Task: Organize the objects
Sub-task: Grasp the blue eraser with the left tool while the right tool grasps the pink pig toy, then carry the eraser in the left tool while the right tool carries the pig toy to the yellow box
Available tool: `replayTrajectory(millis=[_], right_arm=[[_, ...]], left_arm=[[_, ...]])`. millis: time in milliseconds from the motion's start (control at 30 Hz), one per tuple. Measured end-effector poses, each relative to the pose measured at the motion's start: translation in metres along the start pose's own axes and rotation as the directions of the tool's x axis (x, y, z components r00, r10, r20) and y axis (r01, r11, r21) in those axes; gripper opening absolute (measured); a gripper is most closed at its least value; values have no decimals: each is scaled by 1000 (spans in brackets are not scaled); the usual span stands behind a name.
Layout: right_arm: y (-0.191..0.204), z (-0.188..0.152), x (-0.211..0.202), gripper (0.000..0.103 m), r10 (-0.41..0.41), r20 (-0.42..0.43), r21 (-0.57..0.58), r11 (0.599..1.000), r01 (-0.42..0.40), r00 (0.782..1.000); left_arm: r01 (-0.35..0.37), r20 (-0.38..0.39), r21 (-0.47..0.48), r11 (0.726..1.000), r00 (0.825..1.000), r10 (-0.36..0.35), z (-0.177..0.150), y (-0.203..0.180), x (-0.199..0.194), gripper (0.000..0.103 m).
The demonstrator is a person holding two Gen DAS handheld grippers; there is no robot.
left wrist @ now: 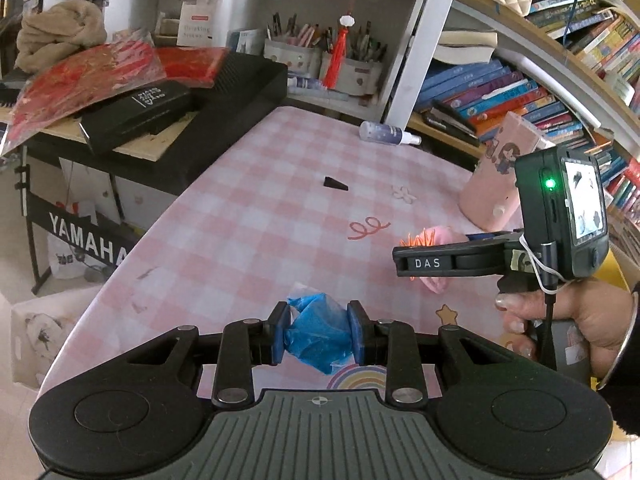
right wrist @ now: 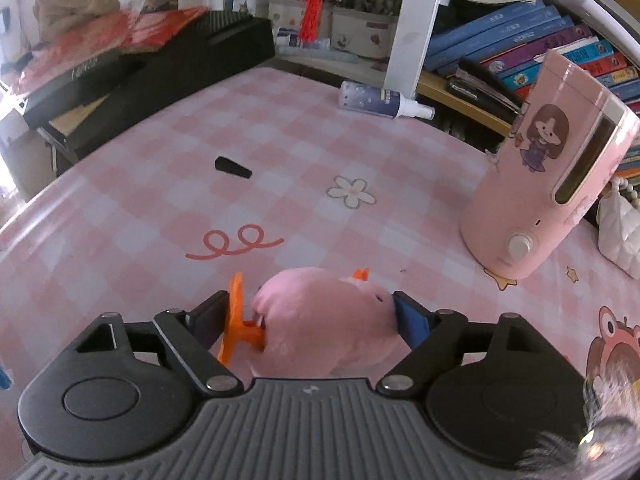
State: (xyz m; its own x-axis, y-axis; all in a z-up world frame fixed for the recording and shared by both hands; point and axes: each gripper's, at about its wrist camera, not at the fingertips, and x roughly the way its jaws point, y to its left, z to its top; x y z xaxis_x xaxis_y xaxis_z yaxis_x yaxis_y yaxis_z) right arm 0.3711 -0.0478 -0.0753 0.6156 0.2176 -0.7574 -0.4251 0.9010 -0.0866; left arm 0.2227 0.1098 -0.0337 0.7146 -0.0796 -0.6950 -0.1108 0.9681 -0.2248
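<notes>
Our left gripper [left wrist: 319, 331] clamps a crumpled blue bag [left wrist: 318, 334]; our right gripper [right wrist: 316, 318] pinches what seems a pink plush toy [right wrist: 324, 320] with orange feet.

One blue bag [left wrist: 318, 334], one pink plush toy [right wrist: 320, 324], one spray bottle [right wrist: 378, 100], one black wedge [right wrist: 233, 167].

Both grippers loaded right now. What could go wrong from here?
1. The left gripper pinches a crumpled blue bag; thin film may slip or tear.
2. The right gripper squeezes a soft pink plush toy with orange feet; the left pad sits by a foot, so the toy might twist out.
3. The tall pink appliance stands near on the right; a swing could knock it.
</notes>
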Motion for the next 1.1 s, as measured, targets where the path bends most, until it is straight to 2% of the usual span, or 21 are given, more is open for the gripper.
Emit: replayTrajectory(millis=[367, 700, 900, 1100], right_arm=[[9, -12, -75, 83, 31, 109, 70, 997, -39, 994], [34, -45, -163, 83, 25, 195, 88, 995, -43, 980], [51, -74, -201, 83, -4, 210, 100, 995, -17, 978], [70, -113, -229, 83, -41, 185, 119, 993, 19, 982]], left_arm=[[41, 63, 11, 999, 997, -42, -3, -1, -31, 29], [110, 111, 27, 994, 987, -112, -21, 4, -72, 29], [152, 114, 45, 987, 981, -156, -41, 9, -96, 29], [192, 94, 77, 978, 975, -199, -67, 13, -118, 29]])
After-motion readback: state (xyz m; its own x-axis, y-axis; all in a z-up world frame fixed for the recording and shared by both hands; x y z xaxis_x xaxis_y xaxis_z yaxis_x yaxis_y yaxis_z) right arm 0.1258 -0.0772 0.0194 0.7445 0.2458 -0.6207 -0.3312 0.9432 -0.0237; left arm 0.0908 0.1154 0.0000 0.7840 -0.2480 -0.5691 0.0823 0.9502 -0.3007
